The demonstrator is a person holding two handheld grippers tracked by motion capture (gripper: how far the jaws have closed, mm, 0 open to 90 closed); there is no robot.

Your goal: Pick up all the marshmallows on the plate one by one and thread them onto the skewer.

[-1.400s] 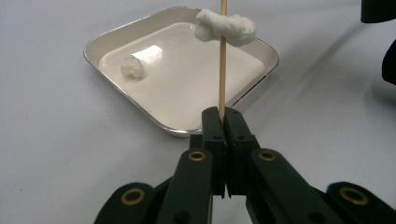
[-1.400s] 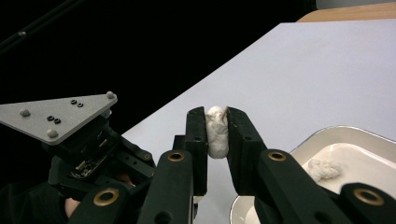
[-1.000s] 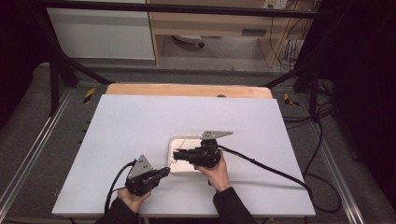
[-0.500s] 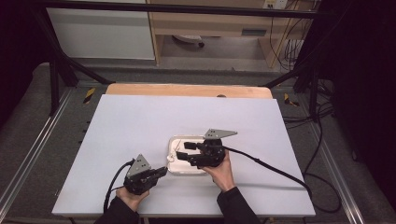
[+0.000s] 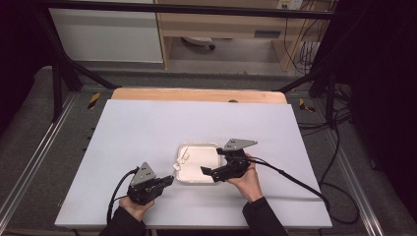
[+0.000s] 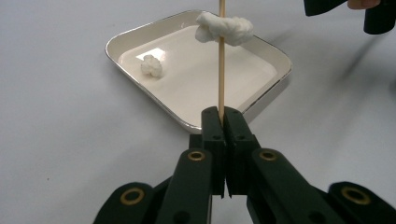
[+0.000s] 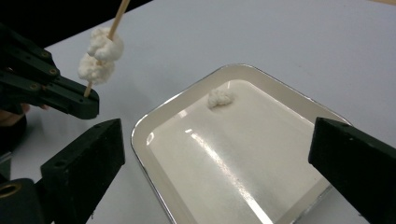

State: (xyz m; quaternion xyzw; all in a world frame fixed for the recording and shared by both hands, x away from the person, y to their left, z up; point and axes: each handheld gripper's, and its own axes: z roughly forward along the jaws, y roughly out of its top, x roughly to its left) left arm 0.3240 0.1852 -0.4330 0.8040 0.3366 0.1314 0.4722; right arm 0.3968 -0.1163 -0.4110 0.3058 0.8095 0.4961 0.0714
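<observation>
The wooden skewer [image 6: 221, 56] stood clamped between the closed jaws of the left gripper [image 6: 225, 122], rising straight up from their tips in the left gripper view. Threaded on it, well above the jaws, sat a white marshmallow lump [image 6: 225, 28]; in the right gripper view it read as two soft pieces stacked one on the other, though whether they were separate pieces or one squashed mass was hard to tell. Just beyond the left gripper's tips lay the white tray [image 6: 275, 60], a shallow rounded rectangle on the white table [image 5: 147, 128]. One loose marshmallow piece [image 6: 151, 66] rested inside the tray, toward its far left corner as seen from the left gripper.

The right gripper [image 5: 212, 171] hung over the tray's near edge with its jaws spread wide and nothing between them; in its own view the loose piece [image 7: 220, 98] lay ahead of the jaws, nearer the left one, well clear of both. The left gripper [image 7: 88, 103] and its loaded skewer [image 7: 108, 32] appeared off to the upper left of that view, beside the tray's corner and not touching it.
</observation>
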